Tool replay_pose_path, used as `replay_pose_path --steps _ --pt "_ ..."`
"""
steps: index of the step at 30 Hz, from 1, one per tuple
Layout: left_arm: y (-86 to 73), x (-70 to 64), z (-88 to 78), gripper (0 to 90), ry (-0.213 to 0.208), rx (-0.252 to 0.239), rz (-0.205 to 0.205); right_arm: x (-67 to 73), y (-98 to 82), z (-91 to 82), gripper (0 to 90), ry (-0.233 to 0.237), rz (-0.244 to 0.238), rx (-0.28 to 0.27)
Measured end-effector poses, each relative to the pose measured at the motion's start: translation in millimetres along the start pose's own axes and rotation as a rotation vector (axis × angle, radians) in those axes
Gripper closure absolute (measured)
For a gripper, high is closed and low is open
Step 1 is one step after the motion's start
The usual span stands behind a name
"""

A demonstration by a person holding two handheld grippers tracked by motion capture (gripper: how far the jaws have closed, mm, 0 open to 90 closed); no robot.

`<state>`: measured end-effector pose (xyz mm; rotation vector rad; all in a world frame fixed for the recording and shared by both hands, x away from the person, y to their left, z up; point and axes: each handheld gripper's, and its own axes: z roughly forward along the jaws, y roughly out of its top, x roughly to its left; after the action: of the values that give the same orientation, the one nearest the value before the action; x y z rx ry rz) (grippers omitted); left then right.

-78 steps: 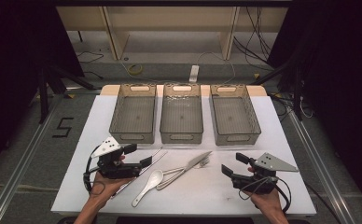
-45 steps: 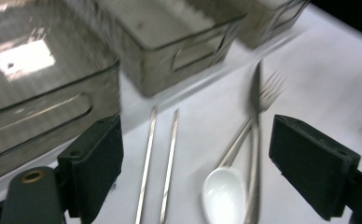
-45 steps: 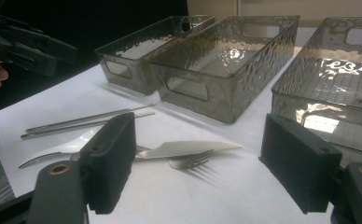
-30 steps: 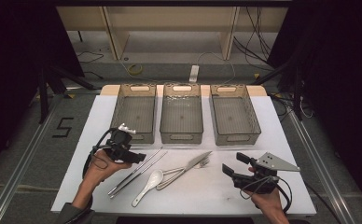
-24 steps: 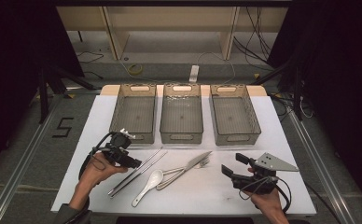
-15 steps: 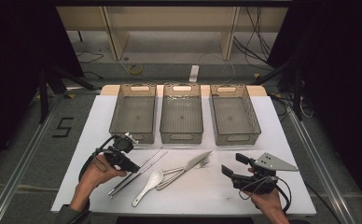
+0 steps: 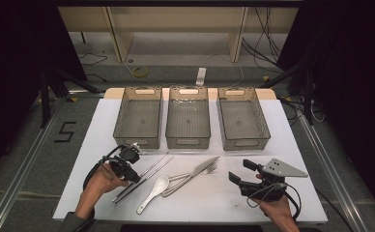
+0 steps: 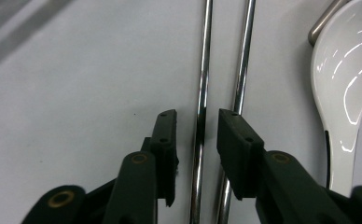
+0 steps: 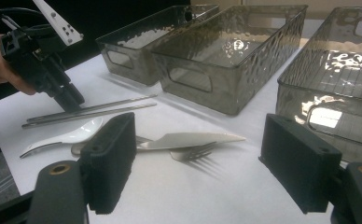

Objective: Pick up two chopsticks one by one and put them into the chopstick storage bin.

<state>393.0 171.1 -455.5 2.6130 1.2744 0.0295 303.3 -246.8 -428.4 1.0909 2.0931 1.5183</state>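
The left gripper is low over the white table, at the lower left of the high view. Its jaws have just been closing. In the left gripper view one shiny metal chopstick runs up the middle, right between the two black pads. The other chopstick lies just beside it, and seems to pass under the right-hand pad. There is a thin gap on each side of the middle stick, so the pads do not look like they squeeze it yet. It is hard to be sure from this close.

So the step in hand is grabbing a chopstick. Both sticks lie flat on the table, slanting from lower left toward the middle of the high view, just below the left bin.

The right gripper waits at the lower right of the high view. Its jaws are wide apart with nothing in them.

Next, I think the left jaws need to close the rest of the way on that one stick, then lift it without dragging its twin or bumping the white spoon close by. The knife and fork lie in the middle.
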Motion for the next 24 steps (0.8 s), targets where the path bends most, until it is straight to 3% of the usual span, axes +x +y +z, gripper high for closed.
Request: replay_pose_path --steps 12,24 --pt "-1.0 -1.9 6.2 81.1 0.029 0.029 0.057 -0.2 -0.4 0.7 27.4 0.002 -0.004 0.008" --pt "-2.7 -1.3 6.0 84.6 0.025 0.01 0.069 0.0 -0.6 1.4 27.7 -0.002 -0.007 0.016"
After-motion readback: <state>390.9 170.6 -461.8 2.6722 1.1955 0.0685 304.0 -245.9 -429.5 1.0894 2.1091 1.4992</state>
